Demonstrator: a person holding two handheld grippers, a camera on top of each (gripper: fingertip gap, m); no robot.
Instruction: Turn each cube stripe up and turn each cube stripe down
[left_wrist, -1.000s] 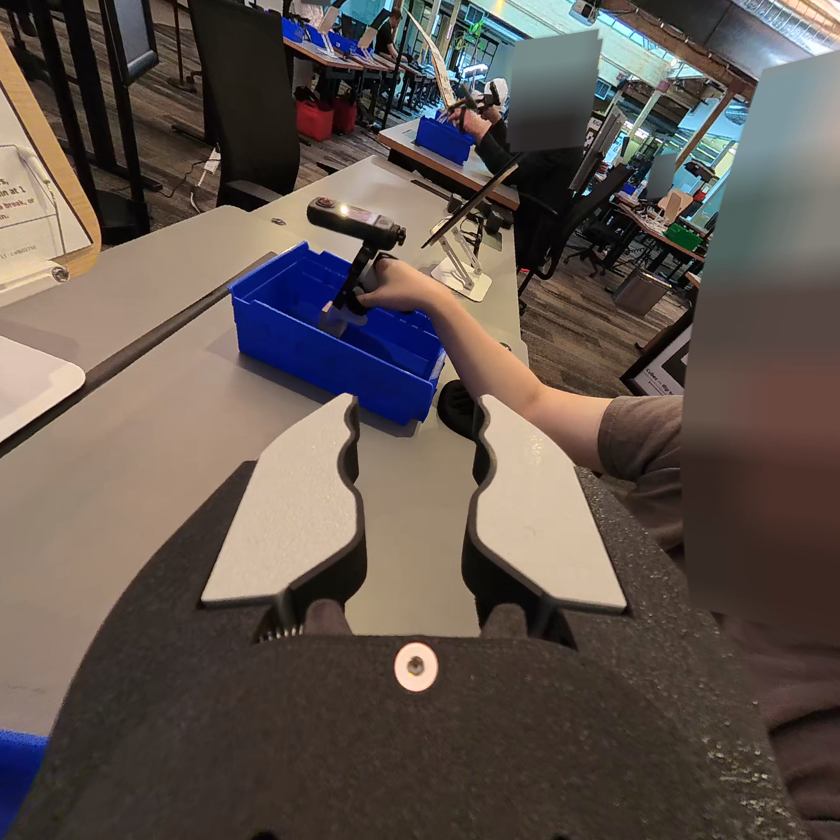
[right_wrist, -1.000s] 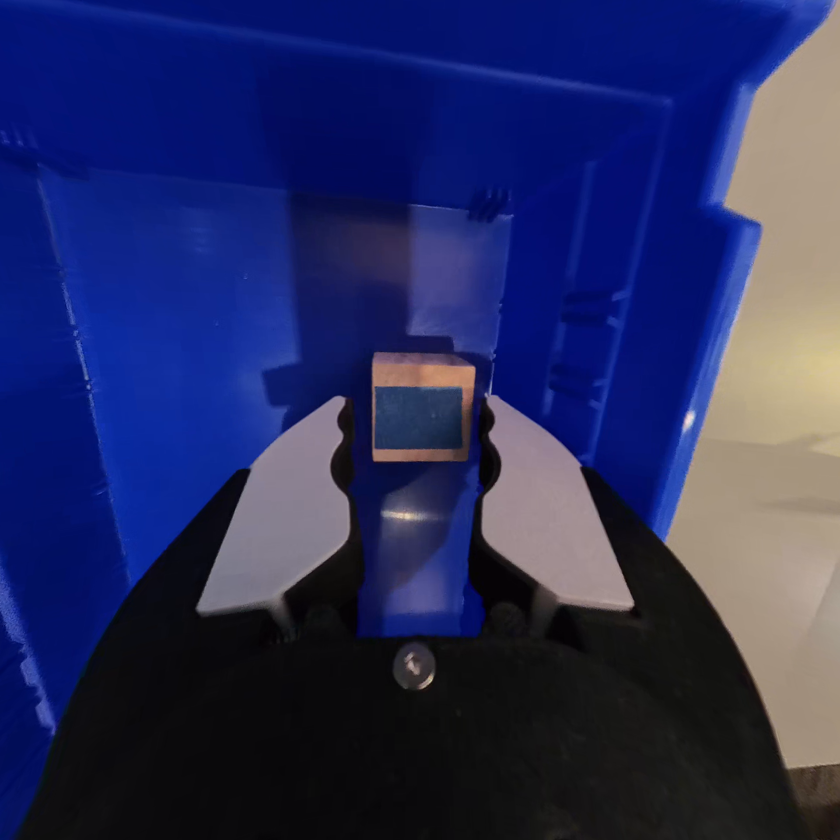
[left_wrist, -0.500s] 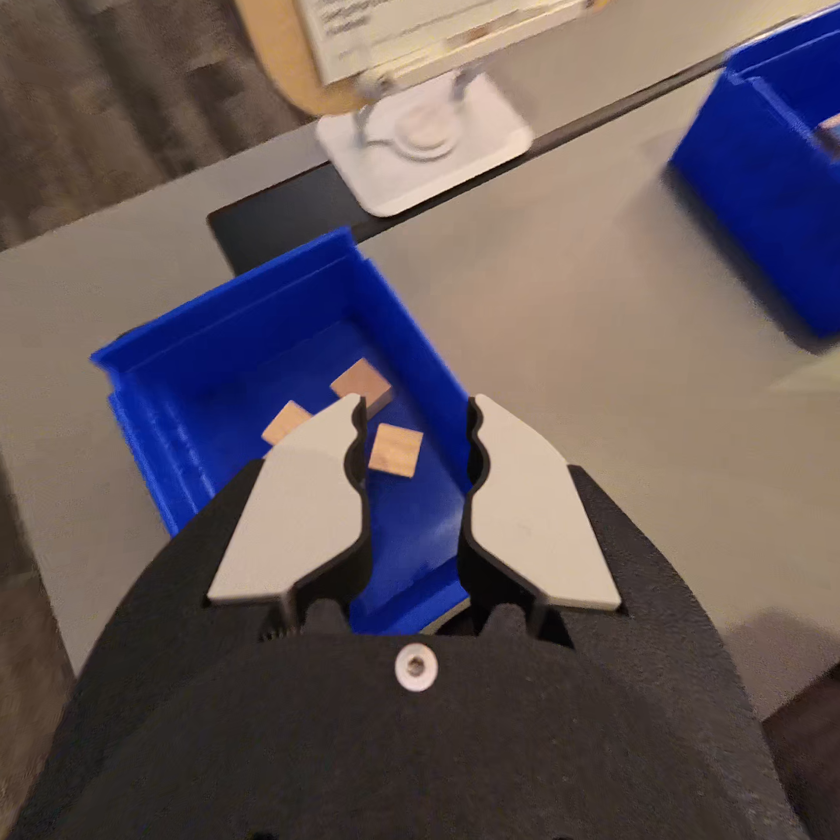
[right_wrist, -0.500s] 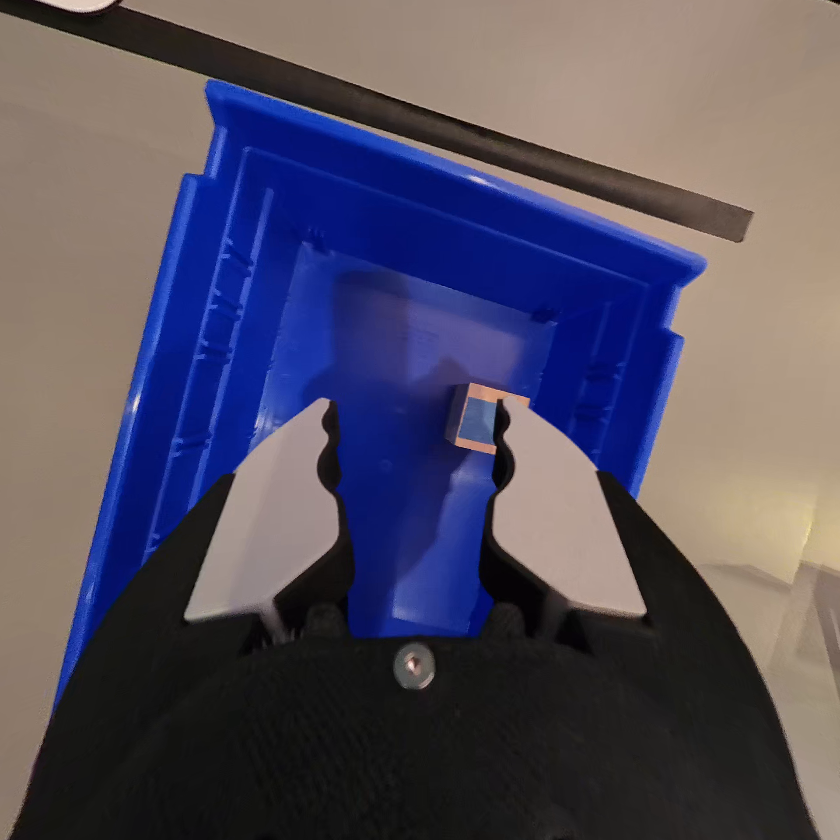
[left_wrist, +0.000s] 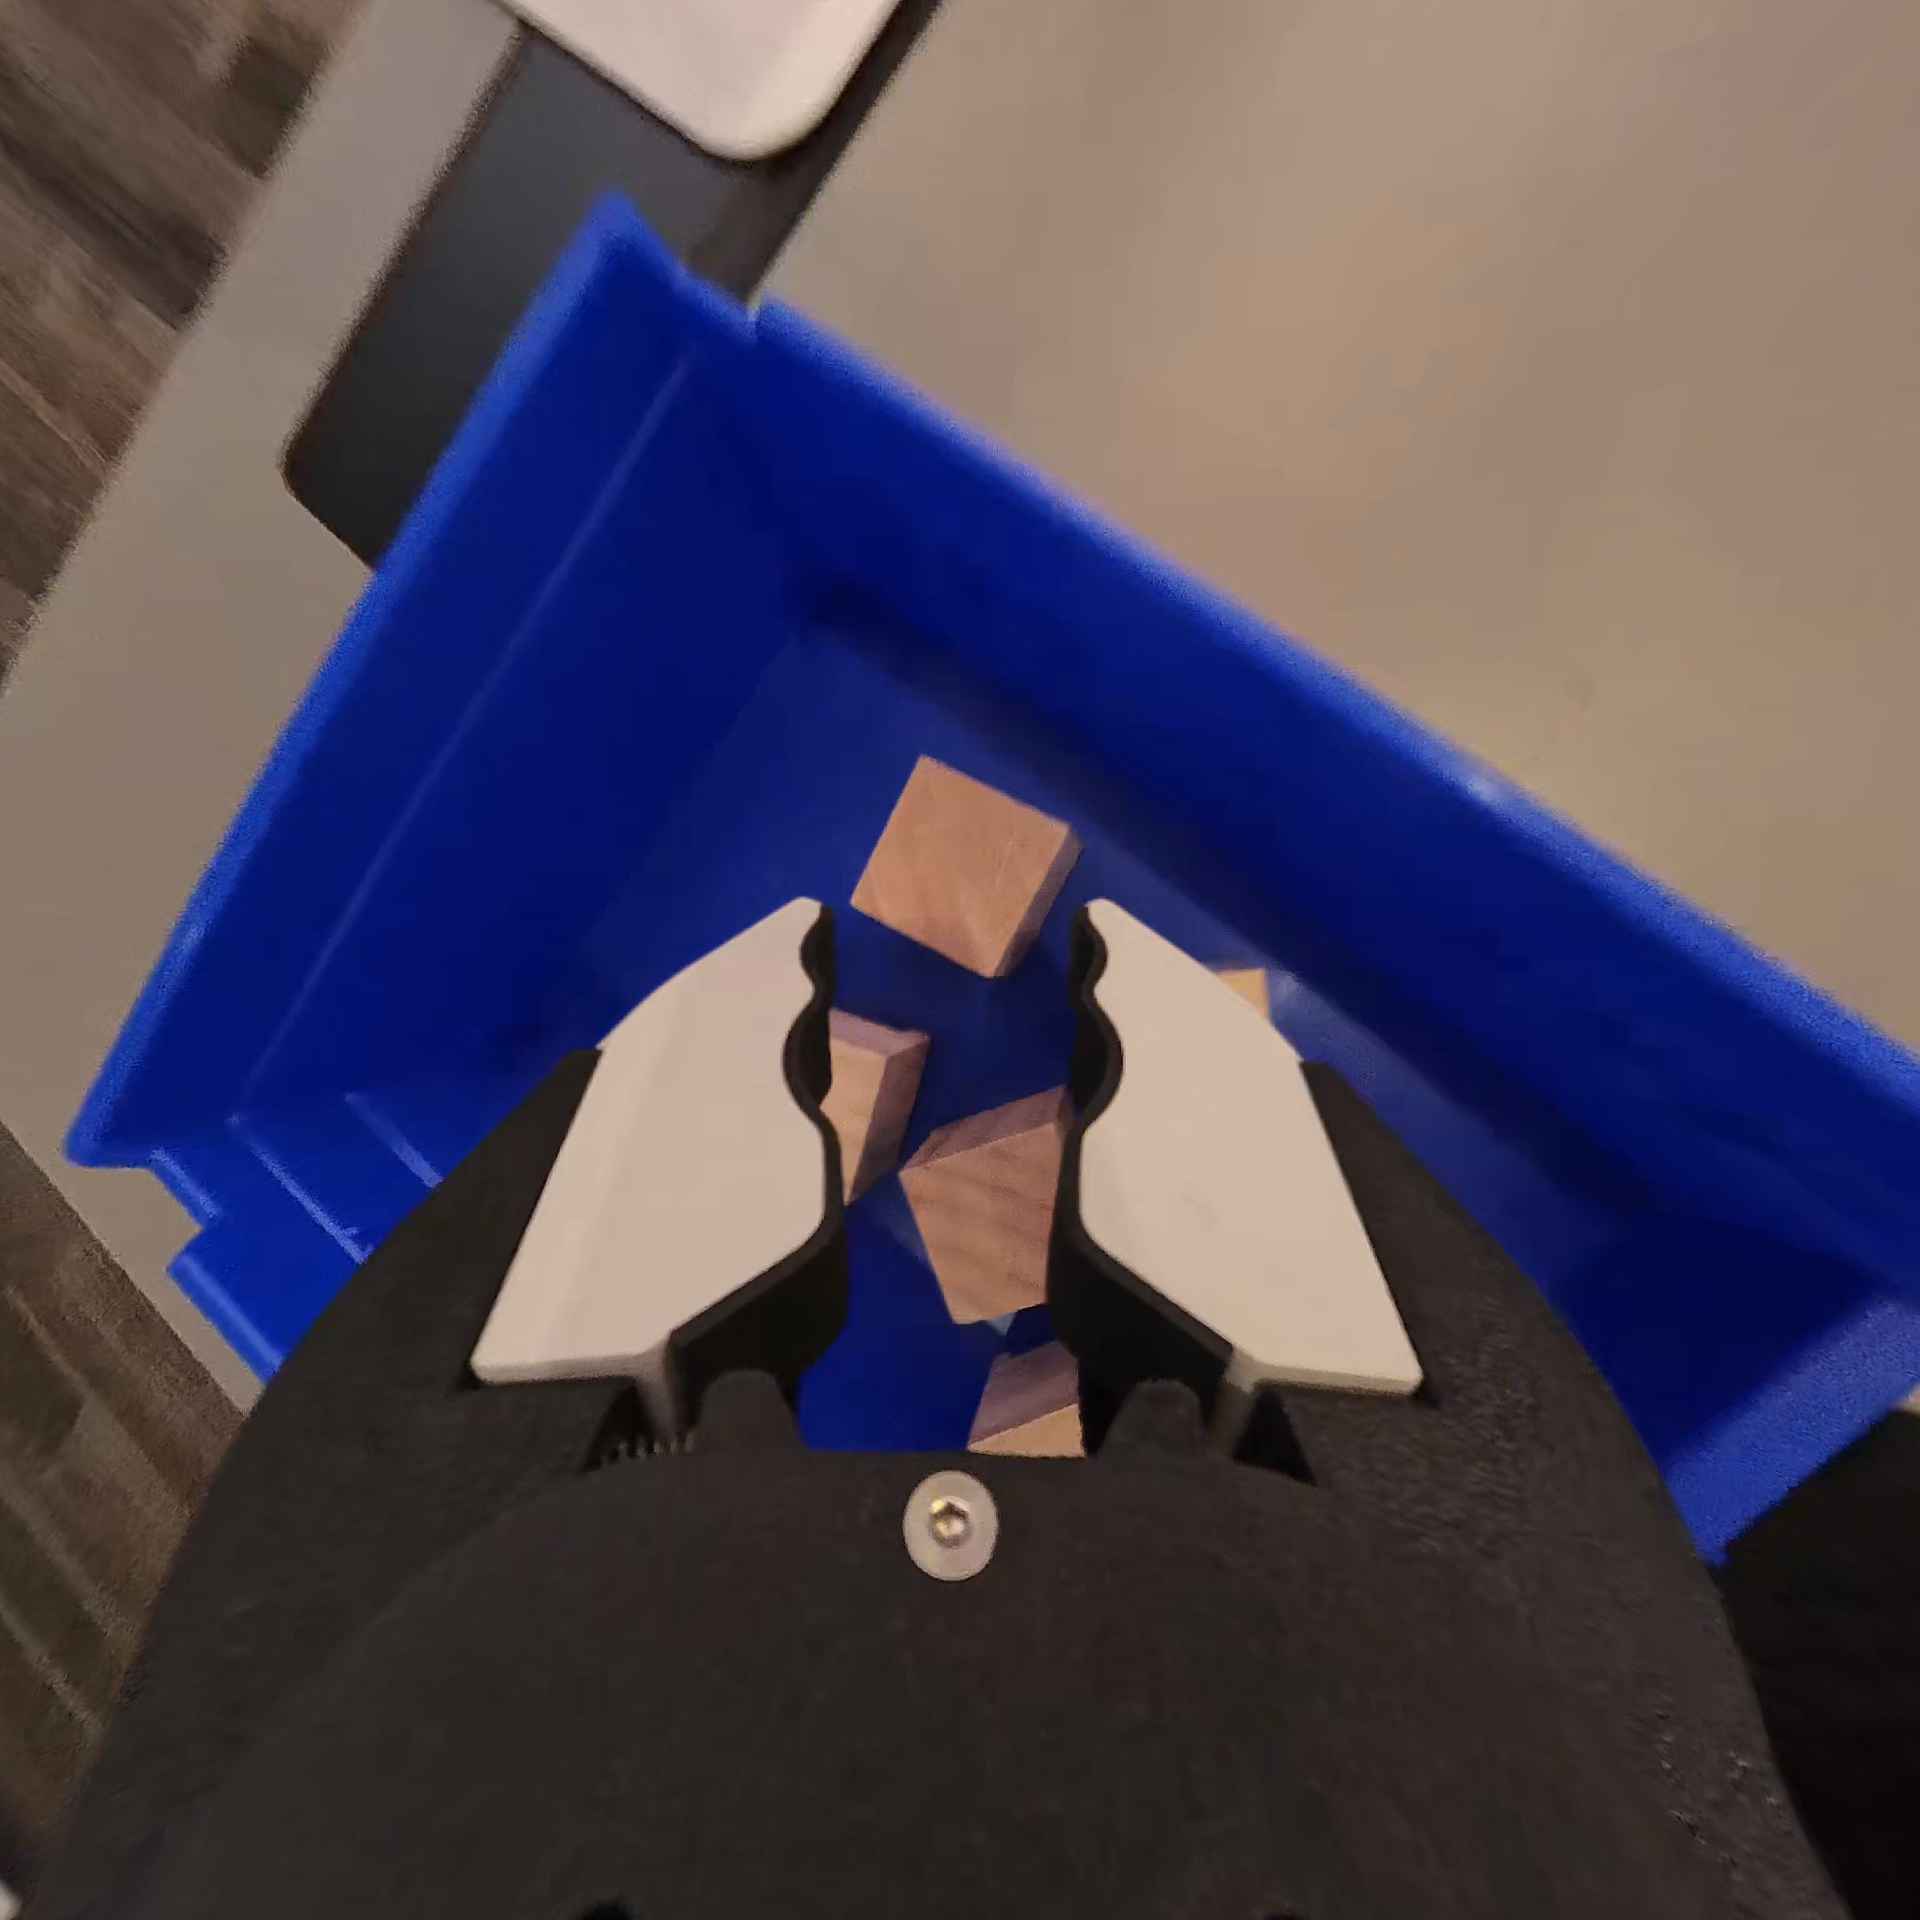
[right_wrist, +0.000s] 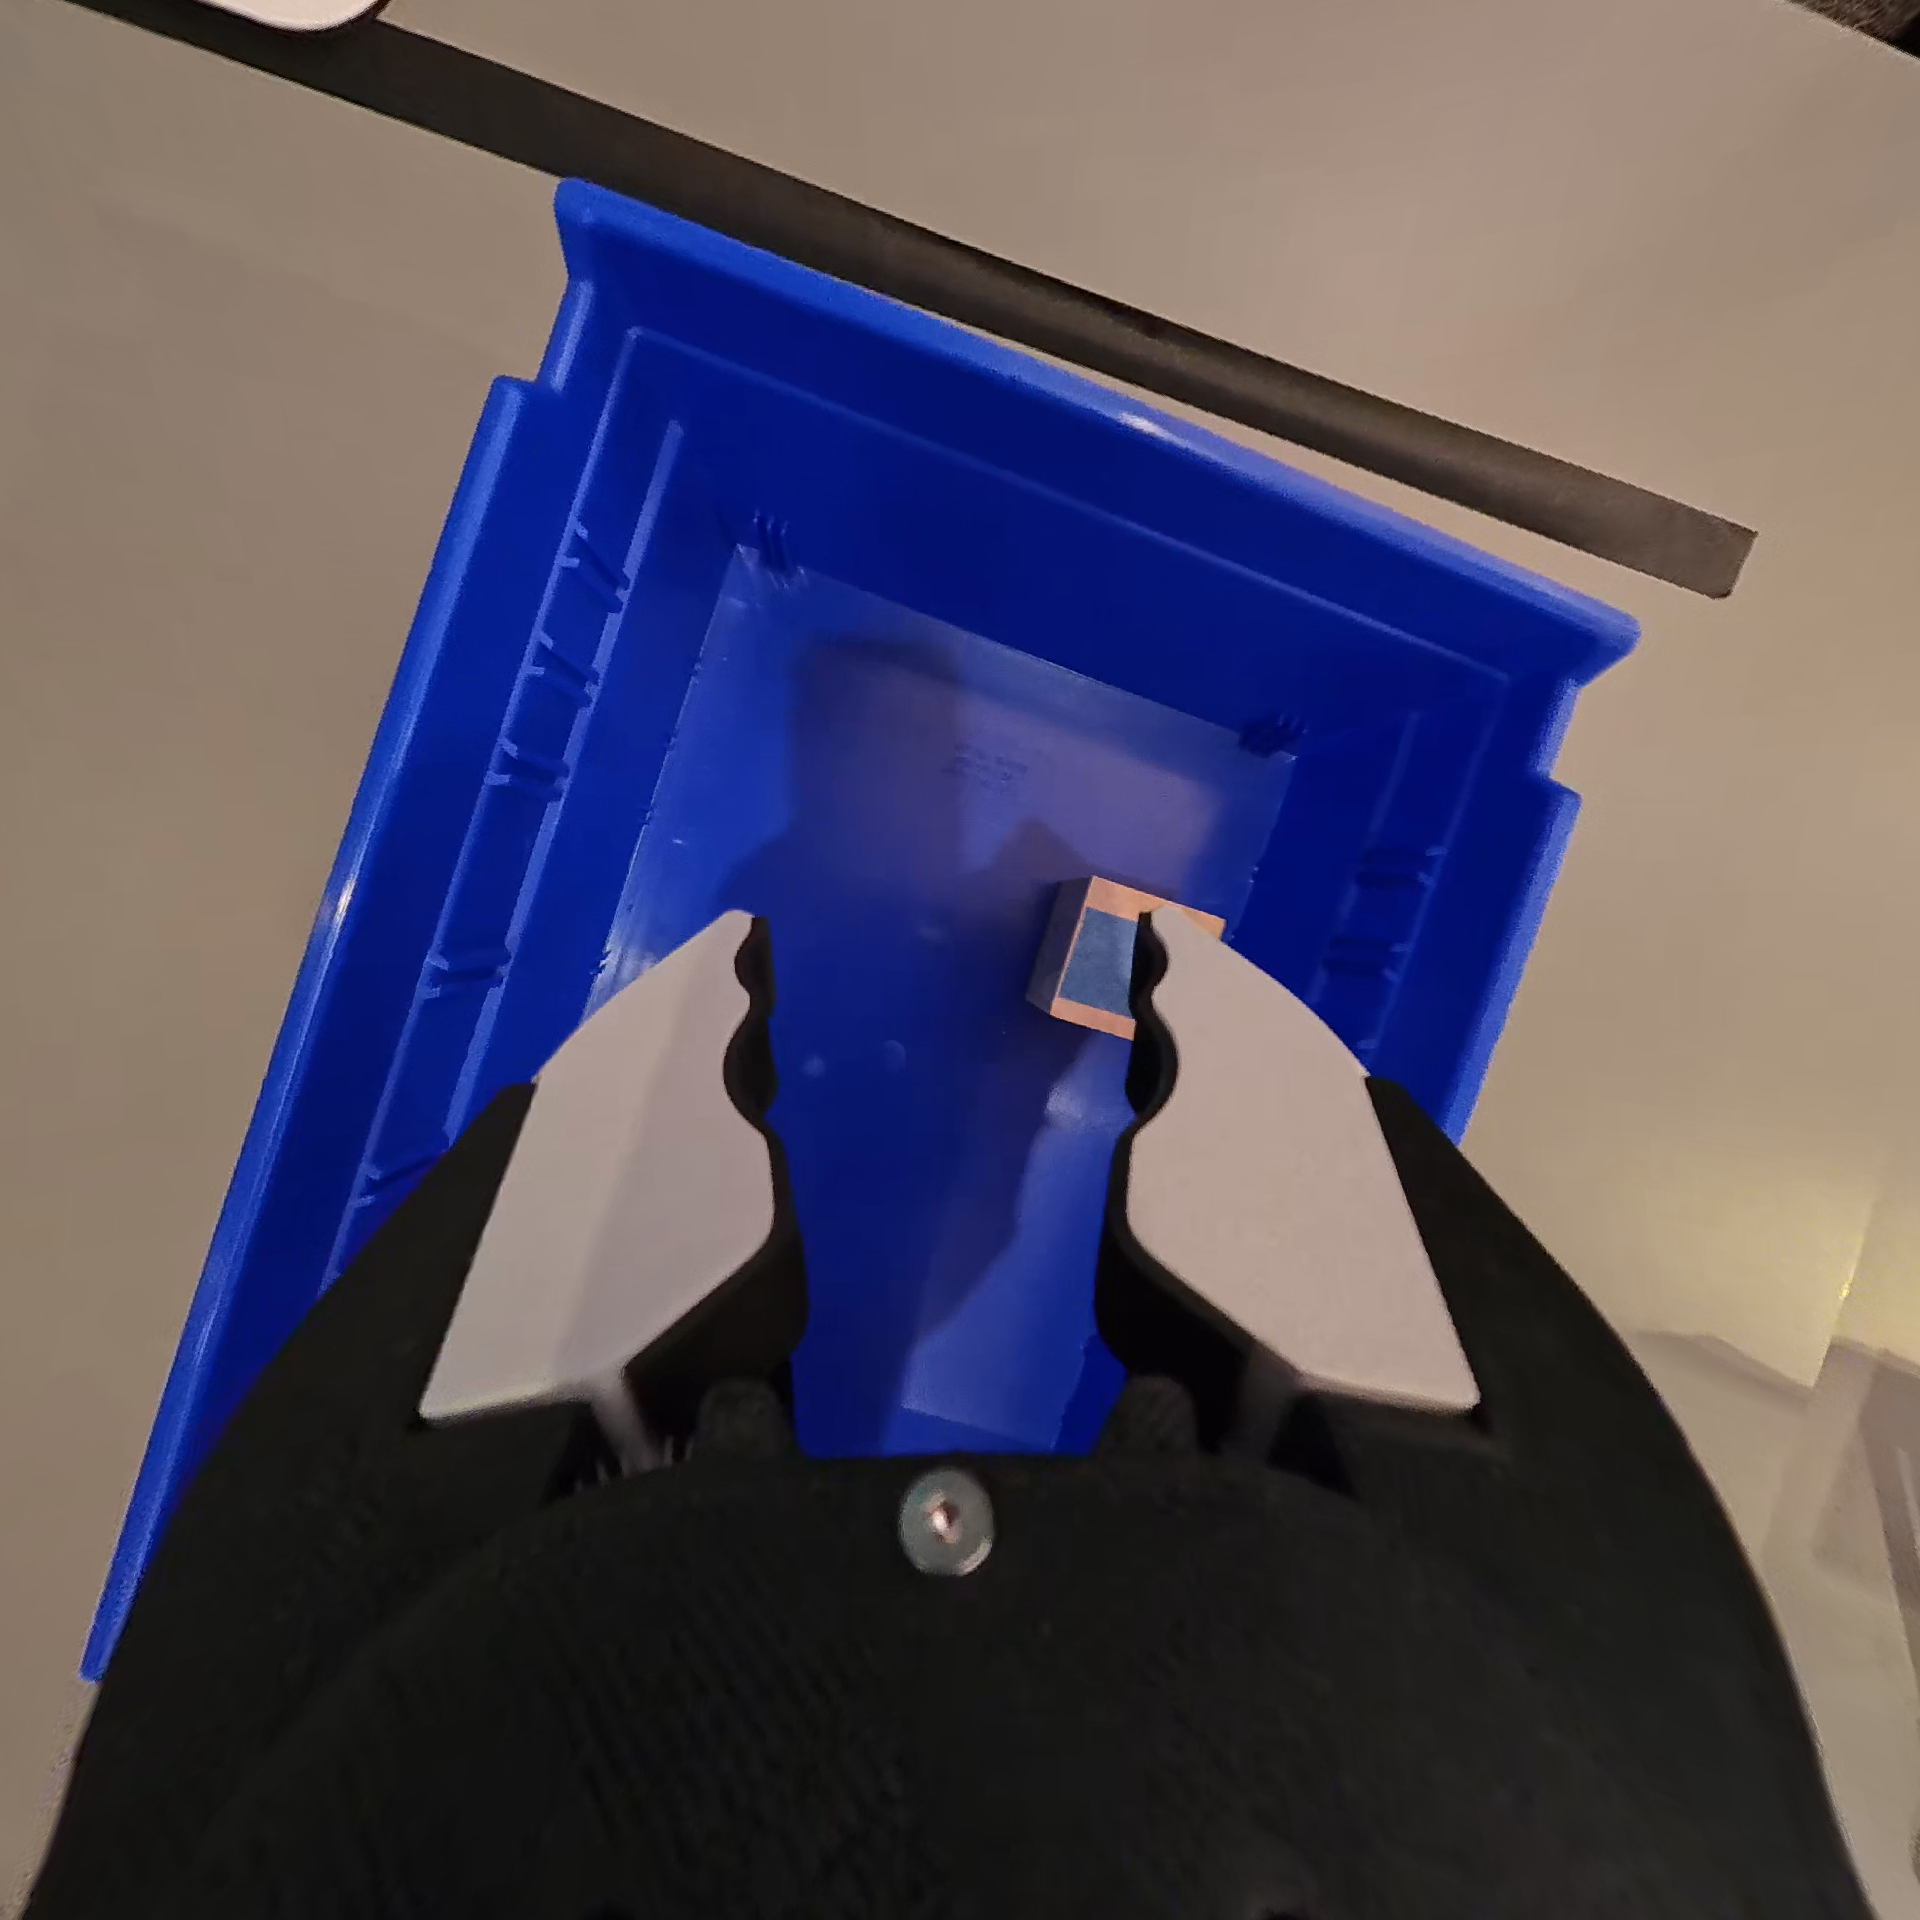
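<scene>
In the left wrist view a blue bin (left_wrist: 582, 665) holds several plain wooden cubes with no stripe showing. One cube (left_wrist: 964, 864) lies just beyond my fingertips. Another (left_wrist: 987, 1205) lies between the fingers, and one (left_wrist: 873, 1101) sits by the left finger. My left gripper (left_wrist: 948, 914) is open and empty, low over the bin. In the right wrist view a second blue bin (right_wrist: 727, 582) holds one cube (right_wrist: 1091, 961) with its blue stripe facing up. My right gripper (right_wrist: 948, 925) is open and empty above this bin. Its right fingertip (right_wrist: 1174, 935) overlaps the cube.
Both bins stand on a grey table (left_wrist: 1455, 312) with a black strip (right_wrist: 1143, 312) running across it. A white stand base (left_wrist: 717, 62) sits beyond the left bin. The table edge and wooden floor (left_wrist: 94, 208) show at the left.
My left gripper has swung from the far view down over the bin of plain cubes and closed in on them. My right gripper has let go of the striped cube and risen above its bin.
</scene>
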